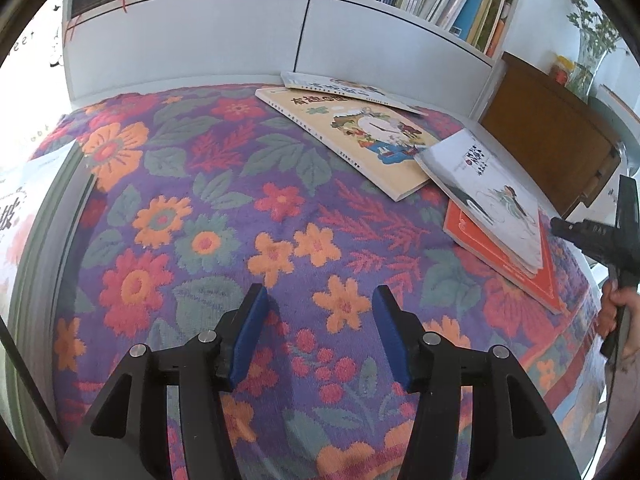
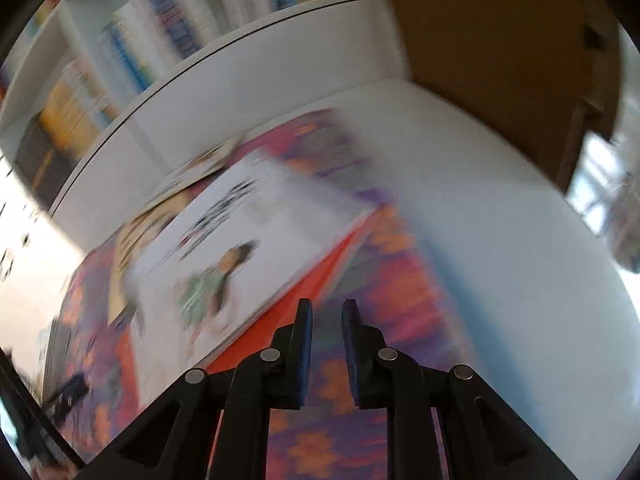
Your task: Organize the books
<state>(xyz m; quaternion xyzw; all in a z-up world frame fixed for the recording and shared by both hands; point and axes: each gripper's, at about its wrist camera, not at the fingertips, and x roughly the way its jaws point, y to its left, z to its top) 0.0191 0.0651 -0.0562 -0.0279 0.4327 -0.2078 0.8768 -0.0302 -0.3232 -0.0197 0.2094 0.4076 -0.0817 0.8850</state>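
Blue-padded left tongs (image 1: 320, 300) hung spread and empty over the flowered cloth (image 1: 192, 200); right tongs (image 2: 327, 312), nearly pressed together, approached the white book (image 2: 240, 248) atop the orange book (image 2: 320, 272), likely needing to spread before gripping.

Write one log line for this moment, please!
left gripper: open, empty, over floral cloth | right gripper: nearly closed, empty, beside white book on orange book

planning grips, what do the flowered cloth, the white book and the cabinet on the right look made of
Flowered cloth: looks like woven or knitted fabric, matte, its pattern blocky like stitches.
White book: paper with a thin card cover, smooth, faintly glossy; it looks like a slim paperback lying on an orange book.
Cabinet: probably wood or veneer, brown, dull satin.
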